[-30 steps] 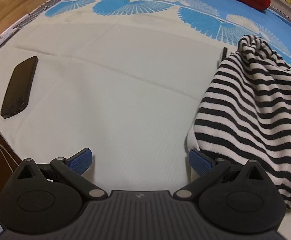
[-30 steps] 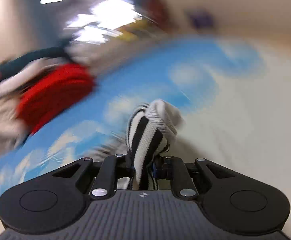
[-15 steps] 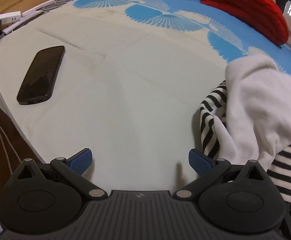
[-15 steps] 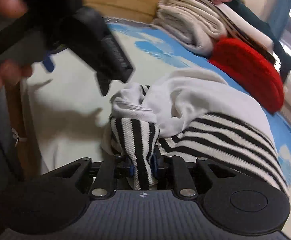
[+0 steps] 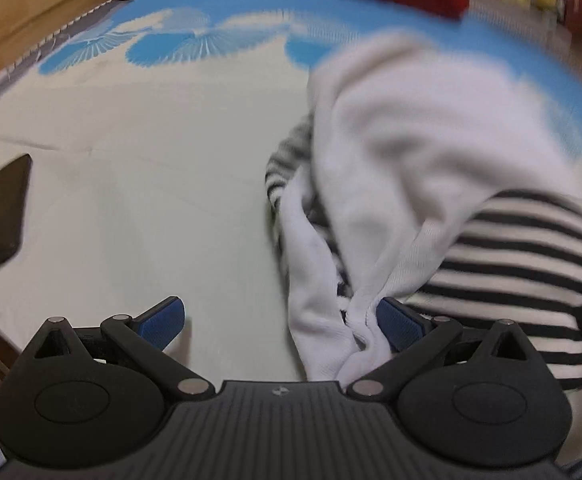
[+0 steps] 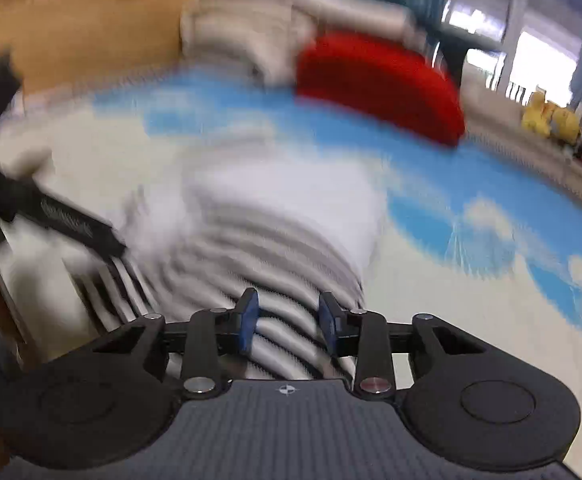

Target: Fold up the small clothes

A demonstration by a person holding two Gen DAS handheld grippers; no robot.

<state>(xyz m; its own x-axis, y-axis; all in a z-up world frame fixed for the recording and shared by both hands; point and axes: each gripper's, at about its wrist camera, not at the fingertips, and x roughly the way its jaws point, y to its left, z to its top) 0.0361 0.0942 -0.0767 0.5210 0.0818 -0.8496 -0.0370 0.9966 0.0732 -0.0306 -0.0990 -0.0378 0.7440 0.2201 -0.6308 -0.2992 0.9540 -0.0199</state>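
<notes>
The right gripper (image 6: pixel 287 322), jaws just opening, is releasing the striped top (image 5: pixel 431 184), now lying heaped beside the spread left gripper's (image 5: pixel 281 322) right finger.

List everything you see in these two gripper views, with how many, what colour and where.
striped garment: one, black and white with a plain white inside, crumpled on the mat between the two grippers.
phone: one, black, flat on the mat at far left.
mat: one, cream with blue fan prints, under everything.
red knit item: one, red, at the far edge of the mat.
folded pale clothes: a pile, beige and grey, beside the red item.
yellow toys: blurred, count unclear, far right.
left gripper: black with blue pads, open, white cloth against one pad.
right gripper: black with blue pads, jaws just opening, striped cloth lying between them.
</notes>
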